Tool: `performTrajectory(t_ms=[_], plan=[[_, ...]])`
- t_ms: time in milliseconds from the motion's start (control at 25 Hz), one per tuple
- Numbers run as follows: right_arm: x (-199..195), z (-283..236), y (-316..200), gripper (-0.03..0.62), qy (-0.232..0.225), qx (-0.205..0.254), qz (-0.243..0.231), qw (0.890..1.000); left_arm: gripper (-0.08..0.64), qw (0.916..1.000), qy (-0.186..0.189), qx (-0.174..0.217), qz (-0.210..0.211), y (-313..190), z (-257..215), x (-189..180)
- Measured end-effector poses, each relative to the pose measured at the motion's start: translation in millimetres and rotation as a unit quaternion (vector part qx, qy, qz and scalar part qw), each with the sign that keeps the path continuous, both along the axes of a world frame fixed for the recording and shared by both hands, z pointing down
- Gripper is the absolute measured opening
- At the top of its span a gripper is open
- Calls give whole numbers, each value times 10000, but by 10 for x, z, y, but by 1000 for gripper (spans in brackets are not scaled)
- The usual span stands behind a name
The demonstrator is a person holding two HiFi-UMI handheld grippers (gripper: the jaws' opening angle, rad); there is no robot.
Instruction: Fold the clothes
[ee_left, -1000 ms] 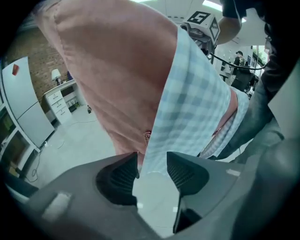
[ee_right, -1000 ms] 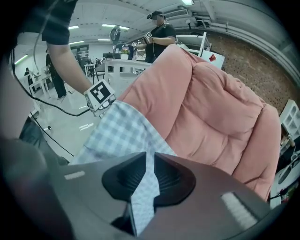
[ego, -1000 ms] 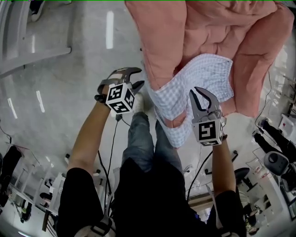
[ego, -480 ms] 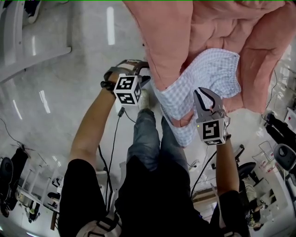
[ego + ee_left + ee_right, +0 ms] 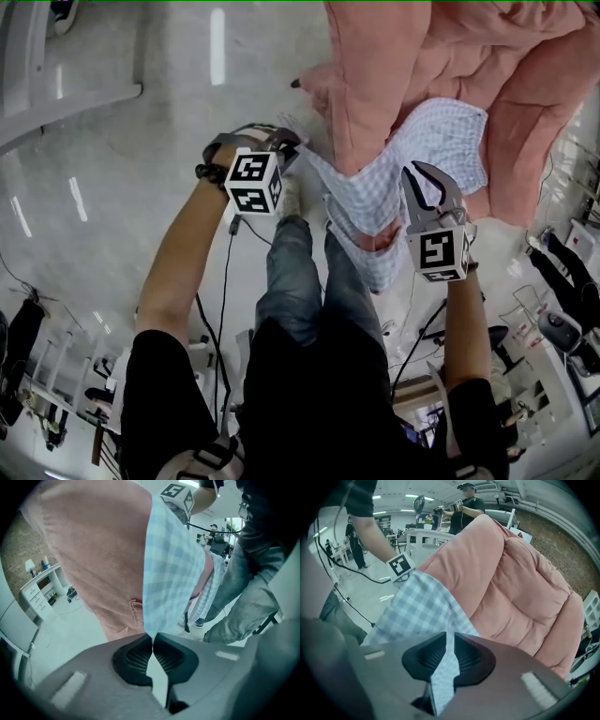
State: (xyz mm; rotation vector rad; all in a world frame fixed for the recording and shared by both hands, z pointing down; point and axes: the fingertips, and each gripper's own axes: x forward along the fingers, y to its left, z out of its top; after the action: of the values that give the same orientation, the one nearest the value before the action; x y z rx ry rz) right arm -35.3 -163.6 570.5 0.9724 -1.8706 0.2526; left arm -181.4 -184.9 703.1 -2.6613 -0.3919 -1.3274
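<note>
A light blue-and-white checked garment [image 5: 417, 150] hangs over the edge of a pink quilted cover [image 5: 459, 56], spread between both grippers. My left gripper [image 5: 285, 146] has just been closing and is shut on the garment's left edge; the cloth [image 5: 171, 569] runs out from between its jaws [image 5: 153, 635] in the left gripper view. My right gripper [image 5: 427, 180] is shut on the garment's right side. In the right gripper view a strip of checked cloth [image 5: 422, 611] passes through the jaws [image 5: 451, 634], with the pink cover [image 5: 515, 588] behind.
The person's jeans-clad legs [image 5: 300, 281] stand just below the hanging garment on a glossy pale floor [image 5: 112, 141]. Cables trail from both grippers. White tables [image 5: 426, 536] and another person [image 5: 466, 506] stand farther off. A white cabinet [image 5: 42, 592] is at the left.
The left gripper has gone right to the checked garment's edge and shut on it. The garment is now stretched wider between the two grippers. The right gripper keeps its hold.
</note>
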Motion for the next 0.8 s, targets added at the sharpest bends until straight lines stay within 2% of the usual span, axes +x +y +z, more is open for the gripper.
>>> performTrajectory(t_ms=[160,360,560,640,800], plan=[[-24,19,3,60,333,-46,-239,9992,8,9996,-211,-150,-111,35,-158,-318],[-107,135,-121,80,734,-56,-1121,9910,9,9985,-451,-241,-188,112,-315,-574],[-80,236,-323,129,970,-188,-1784,9790,9,9972,-488,-291,-484,191,-524,-763],[-100,270,-369,146,1138,-293,-2277,9666,9,9959,-477,-358,-683,198,-613,-846],[-104,441,-361,179,1612,-584,-3450,9228,9,9927,-490,-442,-1014,256,-747,-943]])
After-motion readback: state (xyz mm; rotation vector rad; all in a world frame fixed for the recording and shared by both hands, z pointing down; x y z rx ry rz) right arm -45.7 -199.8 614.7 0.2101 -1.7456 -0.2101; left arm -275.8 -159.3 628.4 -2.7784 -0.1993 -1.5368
